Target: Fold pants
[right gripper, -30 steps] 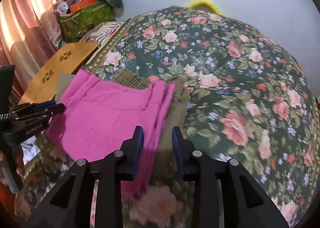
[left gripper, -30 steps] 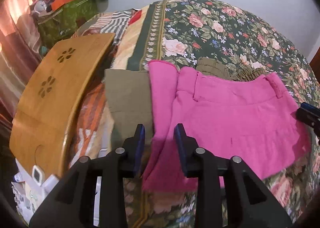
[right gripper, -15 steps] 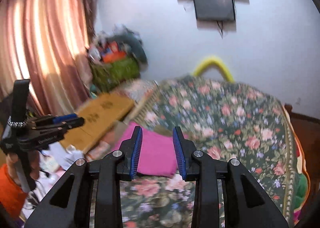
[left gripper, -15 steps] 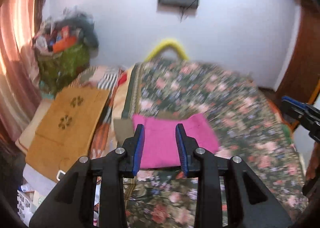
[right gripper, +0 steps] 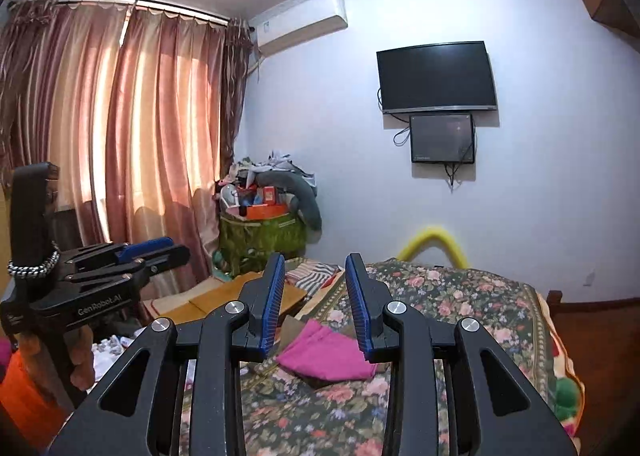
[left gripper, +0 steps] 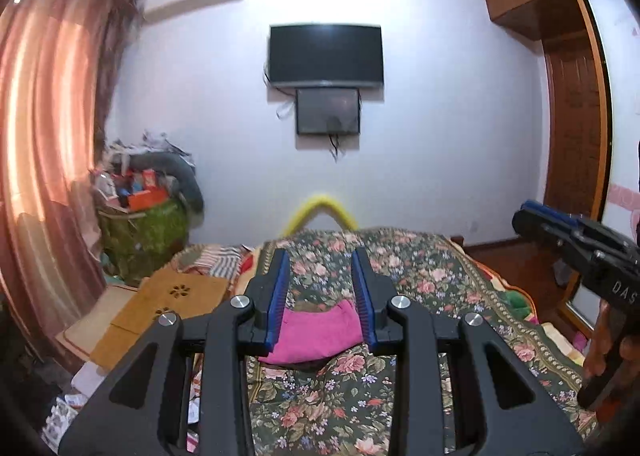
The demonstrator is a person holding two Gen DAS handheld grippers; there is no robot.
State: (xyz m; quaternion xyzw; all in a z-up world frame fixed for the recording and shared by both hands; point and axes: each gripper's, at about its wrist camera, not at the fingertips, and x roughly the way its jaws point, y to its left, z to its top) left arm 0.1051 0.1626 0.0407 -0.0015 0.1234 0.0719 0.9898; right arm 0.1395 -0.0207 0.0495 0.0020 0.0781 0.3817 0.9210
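Note:
The pink pants lie folded in a small stack on the floral bed cover, well away from both grippers. In the right wrist view the pink pants rest on an olive garment. My left gripper is held high and nearly level above the near end of the bed, jaws parted with nothing between them. My right gripper hangs likewise, open and empty. Each shows in the other's view: the right gripper at the right edge, the left gripper at the left, each held by a hand.
A wooden lap table lies at the bed's left side. Behind it stands a green basket piled with clutter, next to the curtains. A television hangs on the far wall and a wooden wardrobe stands at the right.
Both grippers have lifted up and back from the pink pants and tilted up to face the room. The pants stay folded on the bed, now small and far.

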